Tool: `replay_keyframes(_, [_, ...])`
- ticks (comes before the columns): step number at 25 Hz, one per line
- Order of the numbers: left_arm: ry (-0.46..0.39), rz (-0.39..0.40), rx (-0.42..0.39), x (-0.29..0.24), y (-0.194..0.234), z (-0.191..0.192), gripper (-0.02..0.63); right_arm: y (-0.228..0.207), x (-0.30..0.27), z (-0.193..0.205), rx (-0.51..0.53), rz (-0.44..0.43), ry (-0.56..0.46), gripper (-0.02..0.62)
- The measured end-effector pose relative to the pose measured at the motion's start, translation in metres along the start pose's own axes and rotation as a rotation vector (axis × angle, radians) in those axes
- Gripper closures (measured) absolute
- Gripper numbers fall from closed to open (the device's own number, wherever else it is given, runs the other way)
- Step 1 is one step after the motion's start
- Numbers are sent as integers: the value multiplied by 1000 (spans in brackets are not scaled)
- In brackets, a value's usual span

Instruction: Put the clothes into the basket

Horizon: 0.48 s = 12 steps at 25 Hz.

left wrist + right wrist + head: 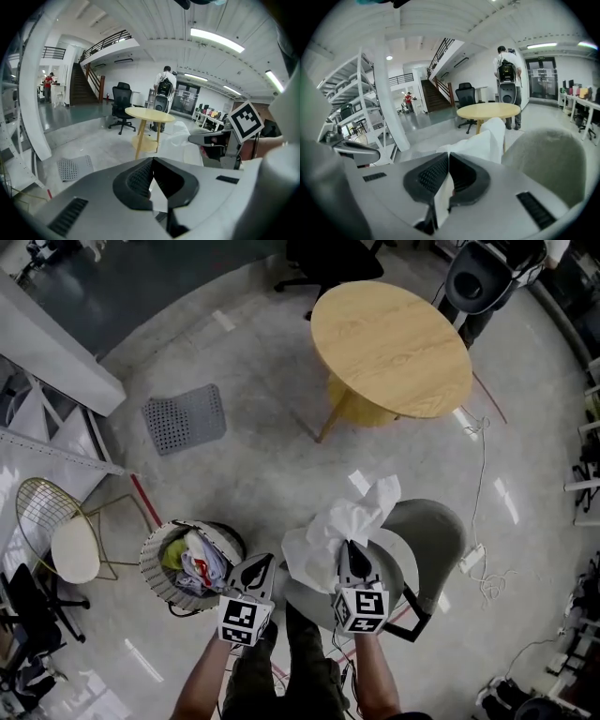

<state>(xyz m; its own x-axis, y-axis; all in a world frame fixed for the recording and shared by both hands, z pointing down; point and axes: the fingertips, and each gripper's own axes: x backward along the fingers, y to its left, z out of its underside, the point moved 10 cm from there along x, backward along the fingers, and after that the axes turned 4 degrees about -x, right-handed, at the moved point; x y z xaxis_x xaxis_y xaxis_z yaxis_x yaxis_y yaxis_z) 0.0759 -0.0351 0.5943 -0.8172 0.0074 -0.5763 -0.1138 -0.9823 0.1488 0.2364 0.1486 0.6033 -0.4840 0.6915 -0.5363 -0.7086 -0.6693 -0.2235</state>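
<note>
Lower centre: the right tongs (350, 551) are closed on the white cloth (323, 532) above the grey chair (441, 531). The left tongs (260, 568), beside the basket (150, 561), pinch its pale edge.

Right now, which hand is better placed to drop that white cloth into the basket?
Left, probably: both grippers pinch the white cloth, but the left gripper is right beside the basket, while the right gripper is over the grey chair.

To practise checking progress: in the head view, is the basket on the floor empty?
No, the basket holds several crumpled clothes of different colours.
</note>
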Motion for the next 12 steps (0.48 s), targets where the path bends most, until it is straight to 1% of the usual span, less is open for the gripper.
replay_keyframes(7, [-95,-33,-34,49,1,-39,598,36,40,-60,54,-50,-125,561])
replay_keyframes(12, [-163,-86,-55,89,5,-62,598,64,68,-95,79,-104,-196,561])
